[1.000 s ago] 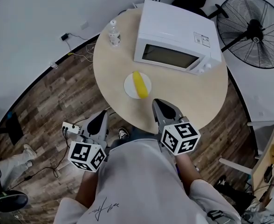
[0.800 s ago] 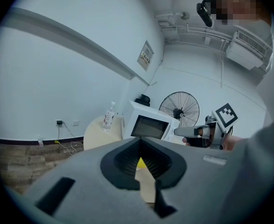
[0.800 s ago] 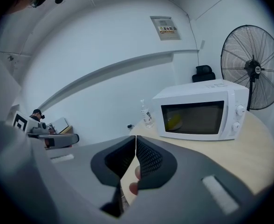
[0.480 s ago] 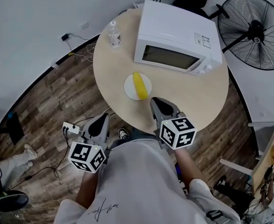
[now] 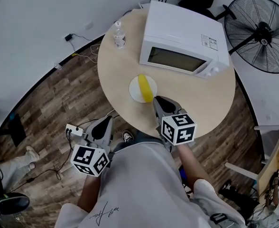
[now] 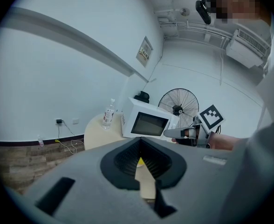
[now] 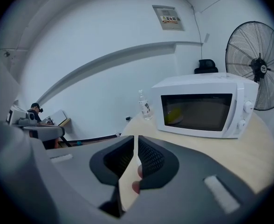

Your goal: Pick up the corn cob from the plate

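Lying lengthwise on a white plate [image 5: 134, 89], the yellow corn cob [image 5: 144, 87] sits near the front of the round wooden table [image 5: 196, 101], just before the white microwave [image 5: 182, 37]. The right gripper [image 5: 158, 100] is over the table edge with its tips just beside the near end of the cob, apart from it as far as the head view shows. Its jaws have just been opening and now stand a narrow slit apart, with nothing between them. The left gripper [image 5: 106, 121] is off the table, over the wooden floor [image 5: 59, 94], well apart from the plate; its jaw tips meet and hold nothing. A clear water bottle [image 5: 119, 34] stands at the far left of the table, and a black standing fan [image 5: 263, 32] is on the floor to the right.
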Motion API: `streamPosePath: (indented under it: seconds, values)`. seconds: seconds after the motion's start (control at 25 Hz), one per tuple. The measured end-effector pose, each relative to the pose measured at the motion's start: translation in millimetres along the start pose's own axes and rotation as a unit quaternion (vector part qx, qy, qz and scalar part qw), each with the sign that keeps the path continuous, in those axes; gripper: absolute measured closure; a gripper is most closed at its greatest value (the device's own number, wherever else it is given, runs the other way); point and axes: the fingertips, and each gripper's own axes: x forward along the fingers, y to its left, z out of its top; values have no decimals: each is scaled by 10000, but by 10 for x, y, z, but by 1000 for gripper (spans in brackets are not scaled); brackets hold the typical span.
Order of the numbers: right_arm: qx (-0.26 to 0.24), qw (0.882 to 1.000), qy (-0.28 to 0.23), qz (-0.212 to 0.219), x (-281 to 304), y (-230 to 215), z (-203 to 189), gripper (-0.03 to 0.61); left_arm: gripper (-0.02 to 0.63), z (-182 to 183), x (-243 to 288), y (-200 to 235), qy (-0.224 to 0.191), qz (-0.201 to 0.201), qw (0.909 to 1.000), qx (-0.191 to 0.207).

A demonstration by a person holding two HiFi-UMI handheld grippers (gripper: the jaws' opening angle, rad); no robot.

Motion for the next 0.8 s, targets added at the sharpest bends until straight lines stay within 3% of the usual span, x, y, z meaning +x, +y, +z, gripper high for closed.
streamPosePath:
  seconds: [0.8]
  values:
    - [65, 9981, 610, -40, 519, -152, -202, 495, 620, -39, 72, 99, 178, 93, 9998, 39]
